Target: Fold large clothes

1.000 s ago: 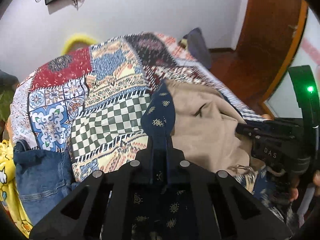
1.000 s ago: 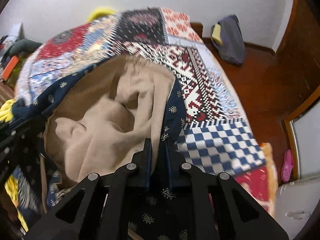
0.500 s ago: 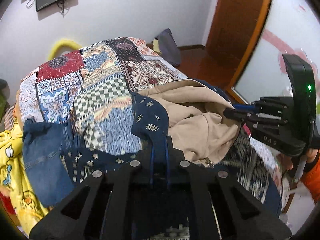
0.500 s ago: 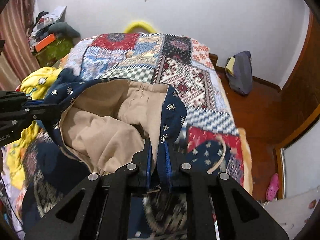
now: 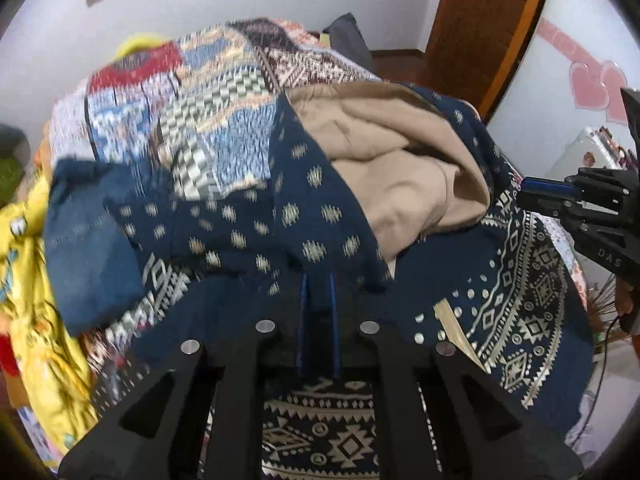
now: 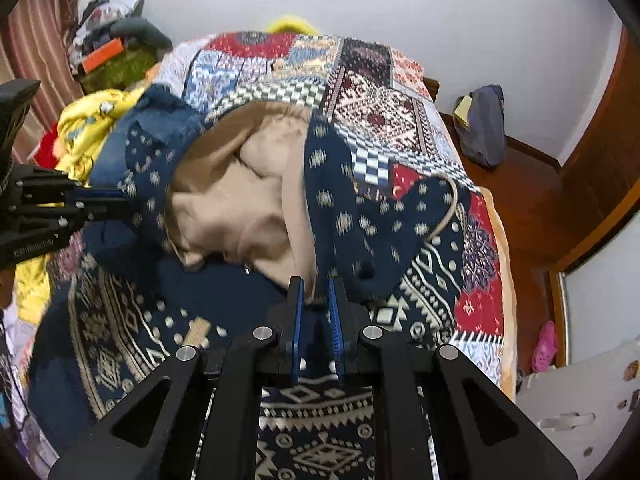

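A large navy garment [image 5: 288, 216] with cream ethnic print and a tan lining [image 5: 404, 184] hangs stretched between both grippers over the bed. My left gripper [image 5: 318, 280] is shut on one navy edge; it shows in the right wrist view as the black tool [image 6: 100, 202] at the left. My right gripper [image 6: 316, 288] is shut on the opposite edge of the garment [image 6: 352, 216], and appears in the left wrist view at the far right [image 5: 536, 196]. The tan lining [image 6: 240, 200] sags open between them. The patterned lower part [image 6: 132, 332] drapes below.
A patchwork bedspread [image 6: 360, 92] covers the bed. Blue jeans [image 5: 84, 248] and a yellow cloth [image 5: 44, 320] lie at the bed's left side. A grey bag [image 6: 480, 124] sits on the wooden floor by the wall. A wooden door [image 5: 484, 20] stands at right.
Both grippers have drawn back from the bed with the garment. More of its patterned lower part now hangs into view, and the opening with the tan lining is spread wider.
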Tool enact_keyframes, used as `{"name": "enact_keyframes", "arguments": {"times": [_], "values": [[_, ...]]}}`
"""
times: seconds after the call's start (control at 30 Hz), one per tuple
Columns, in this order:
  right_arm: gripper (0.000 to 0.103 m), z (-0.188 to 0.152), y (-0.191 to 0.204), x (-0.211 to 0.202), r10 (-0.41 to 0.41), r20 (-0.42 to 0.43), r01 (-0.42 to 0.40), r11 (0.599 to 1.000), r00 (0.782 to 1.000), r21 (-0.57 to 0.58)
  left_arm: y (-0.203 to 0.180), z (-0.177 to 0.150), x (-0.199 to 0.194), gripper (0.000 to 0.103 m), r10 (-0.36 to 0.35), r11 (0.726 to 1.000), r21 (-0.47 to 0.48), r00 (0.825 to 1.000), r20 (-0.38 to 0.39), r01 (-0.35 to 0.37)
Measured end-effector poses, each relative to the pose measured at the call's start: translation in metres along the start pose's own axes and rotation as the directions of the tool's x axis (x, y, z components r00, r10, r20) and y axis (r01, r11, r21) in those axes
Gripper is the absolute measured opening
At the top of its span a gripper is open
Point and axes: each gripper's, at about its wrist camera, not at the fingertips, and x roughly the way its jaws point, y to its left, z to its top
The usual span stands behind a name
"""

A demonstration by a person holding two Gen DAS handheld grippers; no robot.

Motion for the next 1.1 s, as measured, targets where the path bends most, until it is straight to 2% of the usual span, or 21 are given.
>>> {"name": "enact_keyframes", "arguments": {"times": [0.07,0.1,0.13,0.17,0.2,0.23,0.3,0.5,0.67,0.83,1.0,1.03,1.07,1.1], "values": [[0.015,0.002,0.000,-0.001,-0.004,-0.009,0.004,1.000,1.000,-0.009,0.005,0.001,-0.003,0.011,-0.023,0.999,-0.023,1.000,-0.007,0.023],[0.022,0.003,0.001,-0.003,-0.004,-0.010,0.004,1.000,1.000,-0.013,0.006,0.002,-0.006,0.013,-0.023,0.999,-0.026,1.000,0.000,0.023],[0.027,0.005,0.001,-0.005,-0.005,-0.006,0.005,1.000,1.000,-0.016,0.008,0.005,-0.010,0.019,-0.018,0.999,-0.027,1.000,0.013,0.019],[0.039,0.010,0.001,-0.008,-0.006,0.010,0.006,1.000,1.000,-0.016,0.009,0.008,-0.015,0.032,-0.011,1.000,-0.029,0.999,0.032,0.012],[0.051,0.009,0.002,-0.012,-0.009,0.035,0.010,1.000,0.999,-0.013,0.011,0.013,-0.020,0.038,-0.001,0.999,-0.032,0.998,0.056,0.003],[0.056,0.013,0.001,-0.015,-0.015,0.063,0.016,1.000,0.998,-0.010,0.013,0.018,-0.024,0.050,0.009,0.999,-0.038,0.997,0.083,-0.005],[0.063,0.022,0.001,-0.020,-0.028,0.120,0.029,1.000,0.992,-0.005,0.018,0.029,-0.027,0.052,0.021,0.999,-0.051,0.993,0.116,-0.015],[0.063,0.055,-0.001,0.003,-0.014,0.132,0.013,1.000,0.991,0.010,0.031,0.067,-0.009,0.053,-0.022,0.995,-0.092,0.993,0.117,0.033],[0.063,0.071,-0.008,0.043,0.016,0.071,-0.019,0.999,0.997,0.048,0.039,0.091,0.033,0.053,-0.056,0.991,-0.115,0.996,0.064,0.064],[0.063,0.079,-0.018,0.067,0.073,0.041,-0.076,0.992,0.997,0.098,0.045,0.104,0.067,0.053,-0.107,0.980,-0.166,0.994,0.039,0.112],[0.060,0.080,-0.022,0.076,0.094,0.053,-0.100,0.988,0.994,0.117,0.047,0.111,0.085,0.052,-0.151,0.969,-0.189,0.986,0.071,0.162],[0.058,0.081,-0.023,0.077,0.095,0.056,-0.101,0.987,0.994,0.122,0.047,0.112,0.087,0.044,-0.161,0.966,-0.191,0.984,0.082,0.174],[0.052,0.082,-0.024,0.078,0.097,0.057,-0.104,0.987,0.994,0.125,0.046,0.114,0.088,0.035,-0.170,0.964,-0.191,0.982,0.086,0.184],[0.046,0.082,-0.024,0.079,0.107,0.057,-0.113,0.985,0.993,0.128,0.045,0.116,0.089,0.029,-0.173,0.964,-0.189,0.981,0.087,0.187]]}}
